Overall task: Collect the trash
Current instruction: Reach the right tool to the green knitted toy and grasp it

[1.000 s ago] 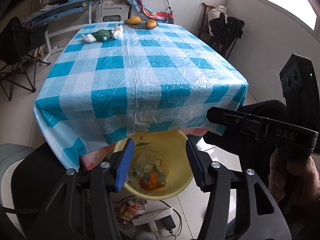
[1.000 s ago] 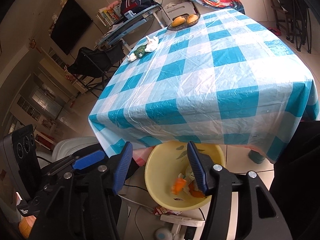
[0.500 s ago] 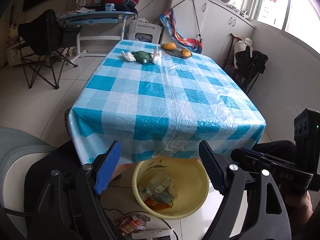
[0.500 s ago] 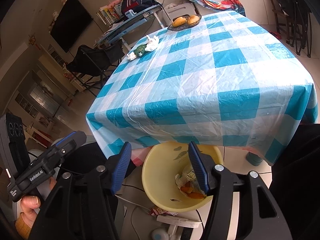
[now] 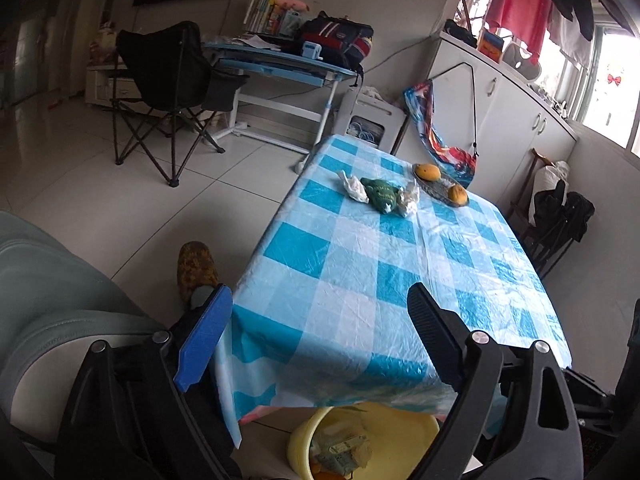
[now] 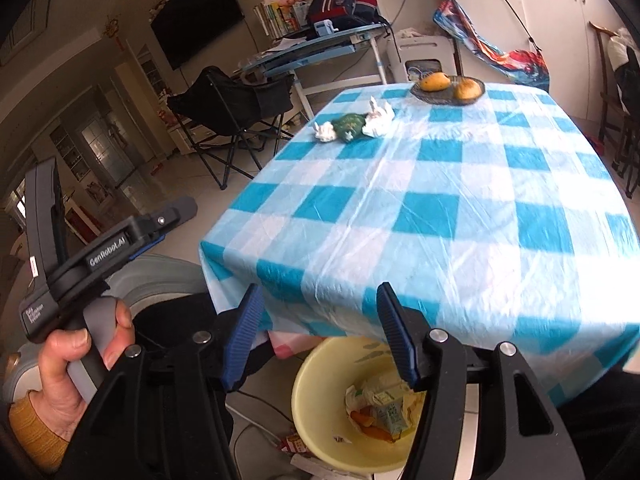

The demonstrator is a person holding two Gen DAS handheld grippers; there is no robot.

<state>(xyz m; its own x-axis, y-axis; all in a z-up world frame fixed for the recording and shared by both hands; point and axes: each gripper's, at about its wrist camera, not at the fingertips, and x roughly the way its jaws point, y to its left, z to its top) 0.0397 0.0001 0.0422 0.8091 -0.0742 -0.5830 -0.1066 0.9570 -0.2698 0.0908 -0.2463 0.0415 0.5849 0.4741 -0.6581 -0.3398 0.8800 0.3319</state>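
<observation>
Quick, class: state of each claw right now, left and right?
Left claw: jaws opening, nothing between them.
Right claw: open, holding nothing.

Glossy plastic tablecloth (image 5: 380, 280), crumpled paper (image 5: 354, 188)

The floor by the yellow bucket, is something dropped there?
Yes. A crumpled red-and-white wrapper lies on the floor beside the yellow bucket, next to a cable, not inside with the other trash.
</observation>
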